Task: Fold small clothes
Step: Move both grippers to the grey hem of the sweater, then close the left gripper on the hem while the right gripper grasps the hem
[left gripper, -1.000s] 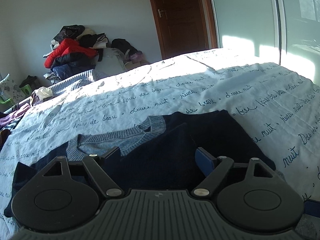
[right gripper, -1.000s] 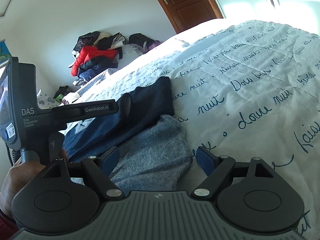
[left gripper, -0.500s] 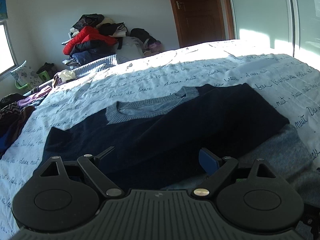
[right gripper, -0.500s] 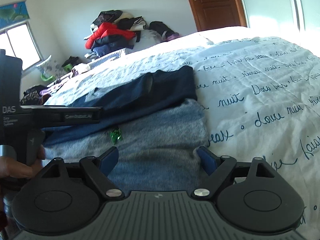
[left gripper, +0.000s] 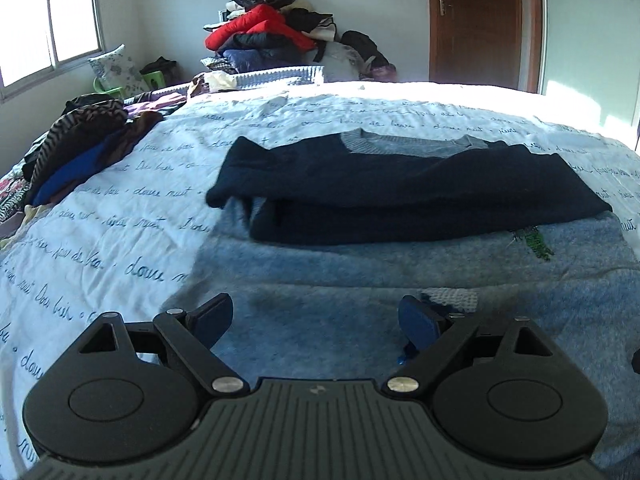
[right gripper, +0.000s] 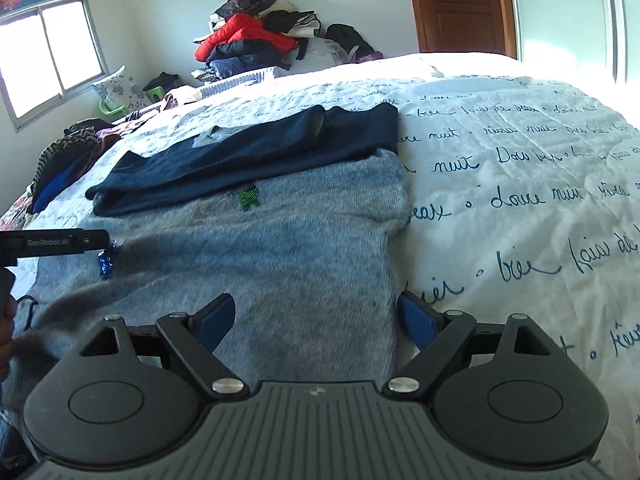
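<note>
the sweater [left gripper: 360, 280] is laid crosswise on the bed [left gripper: 100, 240], its near hem just ahead of both. the left hand-held gripper [left gripper: 316, 316] and right hand-held gripper [right gripper: 316, 316] are spread wide, nothing pinched, each set over one hem corner.

A grey-blue knitted sweater with navy sleeves [left gripper: 400, 280] is lying spread on the white quilted bedspread printed with blue handwriting [left gripper: 120, 220], its sleeves lying folded across its chest. To its left, at the bed's edge, a heap of striped and dark clothes [left gripper: 76, 152] is sitting. Behind the bed, a pile of red and dark jackets [left gripper: 264, 36] is resting against the wall, left of the brown wooden door [left gripper: 476, 20].
</note>
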